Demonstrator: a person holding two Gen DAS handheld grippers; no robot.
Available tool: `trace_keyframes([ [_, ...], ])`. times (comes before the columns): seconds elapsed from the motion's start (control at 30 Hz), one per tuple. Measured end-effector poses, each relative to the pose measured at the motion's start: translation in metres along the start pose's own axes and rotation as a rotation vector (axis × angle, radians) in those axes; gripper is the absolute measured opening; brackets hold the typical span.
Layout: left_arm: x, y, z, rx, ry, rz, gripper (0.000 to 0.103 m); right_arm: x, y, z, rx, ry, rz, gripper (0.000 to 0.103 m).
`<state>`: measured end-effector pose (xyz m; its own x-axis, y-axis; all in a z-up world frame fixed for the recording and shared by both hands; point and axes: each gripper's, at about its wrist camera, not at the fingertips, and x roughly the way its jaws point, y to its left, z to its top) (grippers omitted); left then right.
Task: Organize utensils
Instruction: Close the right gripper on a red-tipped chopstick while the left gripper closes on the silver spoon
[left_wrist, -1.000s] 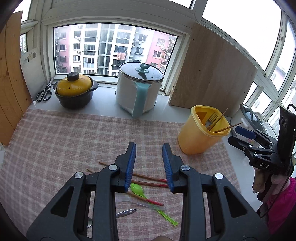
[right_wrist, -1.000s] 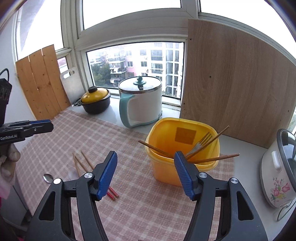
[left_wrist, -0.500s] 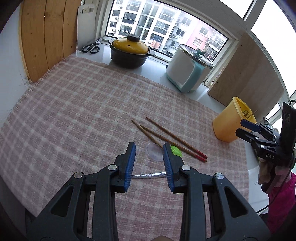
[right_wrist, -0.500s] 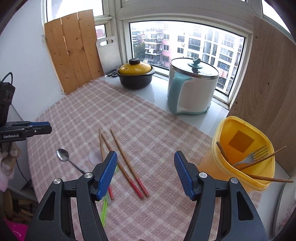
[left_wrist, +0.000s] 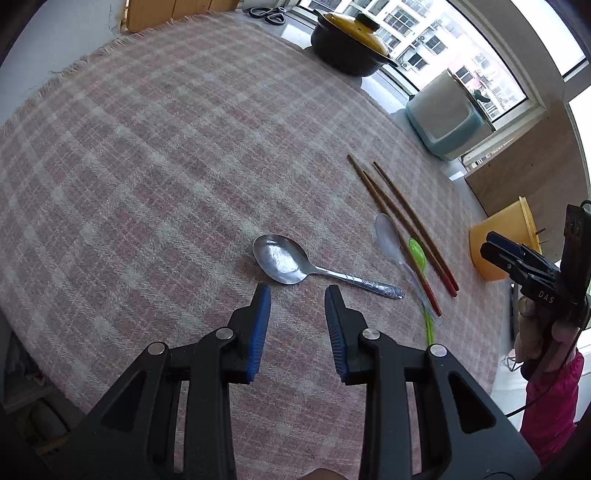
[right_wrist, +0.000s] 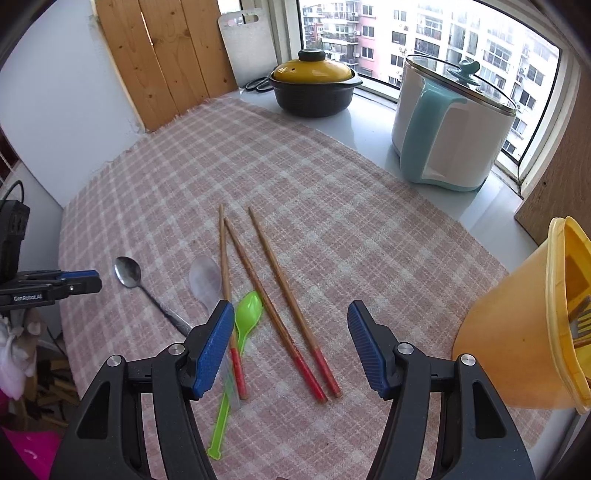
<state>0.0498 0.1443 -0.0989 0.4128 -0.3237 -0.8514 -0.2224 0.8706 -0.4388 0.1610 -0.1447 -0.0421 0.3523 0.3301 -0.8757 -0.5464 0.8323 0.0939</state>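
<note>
While a fork (right_wrist: 580, 325) and chopsticks already stand in the yellow holder (right_wrist: 517, 332), three chopsticks (right_wrist: 284, 299), metal spoon (left_wrist: 280, 258), clear spoon (right_wrist: 205, 282) and green spoon (right_wrist: 247, 314) remain on the counter's cloth (left_wrist: 147, 166), left hand-held gripper (left_wrist: 297, 295) narrowly and right hand-held gripper (right_wrist: 290, 314) widely agape, both empty.

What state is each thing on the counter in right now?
Left gripper: open, empty, above the metal spoon.
Right gripper: open, empty, over the chopsticks.
Metal spoon: flat on the cloth, bowl up.
Chopsticks: three, flat on the cloth.
Green spoon: flat, one chopstick across it.
Clear spoon: flat.
Yellow holder: upright, holds a fork and chopsticks.
Black pot: lid on.
White pot: lid on.
</note>
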Motion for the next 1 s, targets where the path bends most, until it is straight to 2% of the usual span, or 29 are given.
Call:
trace_keyframes([
  [0.2, 0.017, 0.015, 0.005, -0.068, 0.027, -0.038, 0.03, 0.023, -0.002, 0.006, -0.011, 0.064, -0.005, 0.063],
  [0.33, 0.025, 0.02, 0.012, -0.086, 0.024, -0.044, 0.03, 0.033, -0.005, 0.011, -0.007, 0.088, 0.024, 0.063],
  [0.4, 0.029, 0.02, 0.016, -0.084, 0.025, -0.052, 0.029, 0.04, -0.005, 0.015, -0.009, 0.105, 0.029, 0.057],
  [0.63, 0.042, 0.002, 0.032, 0.006, 0.012, -0.029, 0.03, 0.069, 0.001, 0.03, -0.04, 0.174, 0.034, 0.038],
  [0.87, 0.058, -0.021, 0.045, 0.095, 0.001, -0.008, 0.029, 0.097, 0.012, 0.046, -0.091, 0.223, -0.003, 0.03],
  [0.97, 0.063, -0.03, 0.048, 0.123, -0.01, 0.001, 0.023, 0.109, 0.019, 0.053, -0.115, 0.246, -0.017, 0.025],
  [1.0, 0.065, -0.03, 0.048, 0.128, -0.007, 0.0, 0.018, 0.113, 0.022, 0.055, -0.128, 0.253, -0.027, 0.025],
])
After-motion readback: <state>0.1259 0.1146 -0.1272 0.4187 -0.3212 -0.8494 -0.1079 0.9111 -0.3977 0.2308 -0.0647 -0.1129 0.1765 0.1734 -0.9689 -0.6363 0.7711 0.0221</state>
